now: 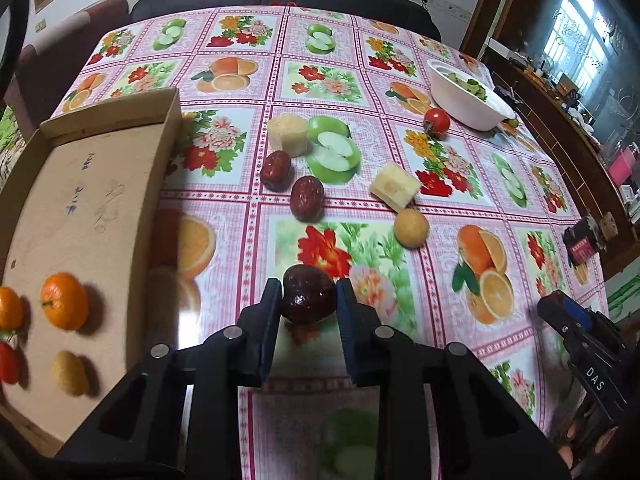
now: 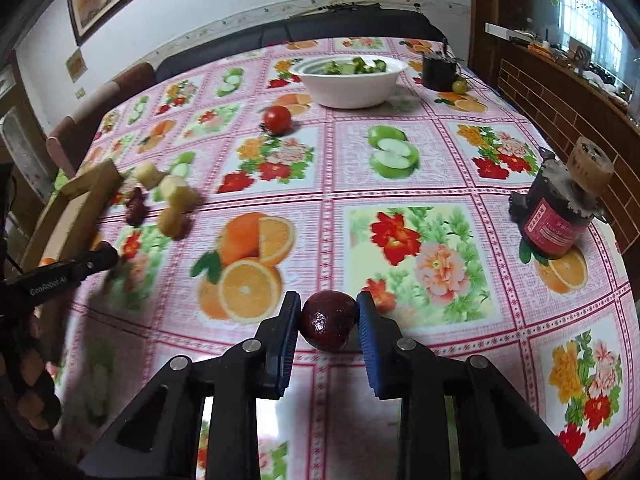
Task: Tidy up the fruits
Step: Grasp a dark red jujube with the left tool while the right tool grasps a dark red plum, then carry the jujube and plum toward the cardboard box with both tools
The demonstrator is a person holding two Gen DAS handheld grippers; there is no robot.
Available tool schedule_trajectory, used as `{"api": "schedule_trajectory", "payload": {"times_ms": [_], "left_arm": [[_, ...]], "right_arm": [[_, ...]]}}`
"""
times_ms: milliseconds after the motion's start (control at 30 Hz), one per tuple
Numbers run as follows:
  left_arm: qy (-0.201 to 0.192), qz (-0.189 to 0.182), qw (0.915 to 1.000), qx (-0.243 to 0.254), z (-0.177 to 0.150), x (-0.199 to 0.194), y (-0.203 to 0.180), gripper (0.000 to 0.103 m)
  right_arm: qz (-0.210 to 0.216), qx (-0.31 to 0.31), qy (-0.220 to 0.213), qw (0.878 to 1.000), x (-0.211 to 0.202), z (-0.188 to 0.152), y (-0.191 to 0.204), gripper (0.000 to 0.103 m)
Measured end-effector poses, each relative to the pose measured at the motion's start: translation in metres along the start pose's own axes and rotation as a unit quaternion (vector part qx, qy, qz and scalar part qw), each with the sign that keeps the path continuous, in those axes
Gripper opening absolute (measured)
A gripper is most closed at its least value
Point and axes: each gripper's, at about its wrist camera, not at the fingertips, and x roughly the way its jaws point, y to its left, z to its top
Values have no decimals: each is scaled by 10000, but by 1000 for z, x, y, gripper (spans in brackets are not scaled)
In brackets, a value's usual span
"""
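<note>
My left gripper is shut on a dark red date low over the flowered tablecloth, both pads touching its sides. My right gripper is likewise shut on another dark red date. A cardboard tray lies to the left, holding a mandarin, a small yellow fruit, and another orange and a red fruit at its edge. Loose on the cloth are two more dates, a round yellow fruit, two pale yellow chunks and a tomato.
A white bowl with green pieces stands at the far side, the tomato in front of it. A dark canister with a red label sits near the right edge, and a dark cup with a green fruit farther back.
</note>
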Motion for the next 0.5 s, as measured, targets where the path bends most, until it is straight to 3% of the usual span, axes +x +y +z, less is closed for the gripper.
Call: {"api": "schedule_trajectory", "payload": {"times_ms": [500], "left_arm": [[-411, 294, 9987, -20, -11, -57, 15, 25]], "right_arm": [[699, -329, -169, 9969, -33, 4, 56, 30]]}}
